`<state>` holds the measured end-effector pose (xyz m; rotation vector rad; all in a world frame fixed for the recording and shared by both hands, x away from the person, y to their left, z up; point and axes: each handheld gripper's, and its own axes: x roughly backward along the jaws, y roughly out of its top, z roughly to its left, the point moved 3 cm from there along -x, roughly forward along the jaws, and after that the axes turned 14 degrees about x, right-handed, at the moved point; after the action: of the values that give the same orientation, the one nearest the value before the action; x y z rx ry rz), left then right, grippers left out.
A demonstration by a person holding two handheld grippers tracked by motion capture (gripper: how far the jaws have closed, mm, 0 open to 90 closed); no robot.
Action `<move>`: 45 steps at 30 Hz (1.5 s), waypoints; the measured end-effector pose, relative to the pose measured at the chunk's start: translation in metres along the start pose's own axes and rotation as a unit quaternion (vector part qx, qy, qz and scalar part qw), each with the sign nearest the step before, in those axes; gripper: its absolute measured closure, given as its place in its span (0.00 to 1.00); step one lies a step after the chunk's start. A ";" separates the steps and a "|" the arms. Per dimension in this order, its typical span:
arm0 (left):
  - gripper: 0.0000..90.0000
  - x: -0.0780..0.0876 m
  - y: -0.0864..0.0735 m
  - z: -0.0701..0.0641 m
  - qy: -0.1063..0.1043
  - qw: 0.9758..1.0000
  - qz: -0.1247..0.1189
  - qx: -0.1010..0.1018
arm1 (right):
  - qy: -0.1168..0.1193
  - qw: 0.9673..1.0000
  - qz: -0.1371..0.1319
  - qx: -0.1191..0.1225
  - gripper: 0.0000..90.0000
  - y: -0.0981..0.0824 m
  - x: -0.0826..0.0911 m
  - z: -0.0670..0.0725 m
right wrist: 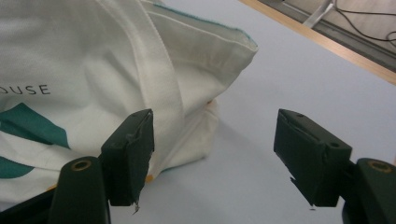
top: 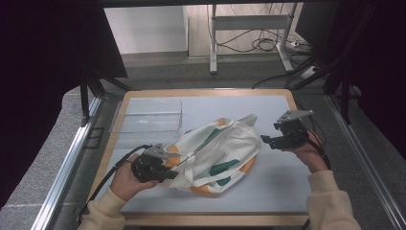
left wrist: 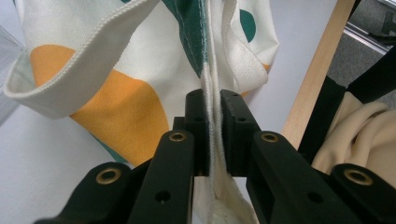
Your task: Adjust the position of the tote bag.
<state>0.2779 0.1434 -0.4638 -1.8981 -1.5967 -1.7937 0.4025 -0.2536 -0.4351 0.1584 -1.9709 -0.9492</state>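
Nearest, at seven o'clock: left gripper (top: pixel 168 173), jaws clamped on the hem of the tote bag (top: pixel 215 155). Mid-surface (top: pixel 277 177): bag slumped. At three o'clock: right gripper (top: pixel 269 140), jaws wide, empty, just beside the bag. Farther, at eleven: clear tray (top: pixel 147 115).
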 end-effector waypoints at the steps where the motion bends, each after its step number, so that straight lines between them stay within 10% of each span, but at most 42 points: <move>1: 0.92 0.000 0.000 0.000 0.000 1.000 0.000 0.000 | 0.001 1.000 0.000 -0.001 0.32 0.001 -0.002 -0.003; 35: 0.92 0.000 -0.001 0.000 -0.002 1.000 -0.004 0.002 | 0.037 0.998 0.028 0.038 0.30 0.029 -0.061 -0.033; 45: 0.92 0.000 -0.001 0.001 -0.003 1.000 -0.006 -0.002 | 0.082 0.991 0.037 0.094 0.28 0.045 -0.085 -0.032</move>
<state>0.2785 0.1445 -0.4650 -1.9014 -1.6107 -1.7983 0.4876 -0.2015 -0.4531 0.2605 -1.8989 -0.6797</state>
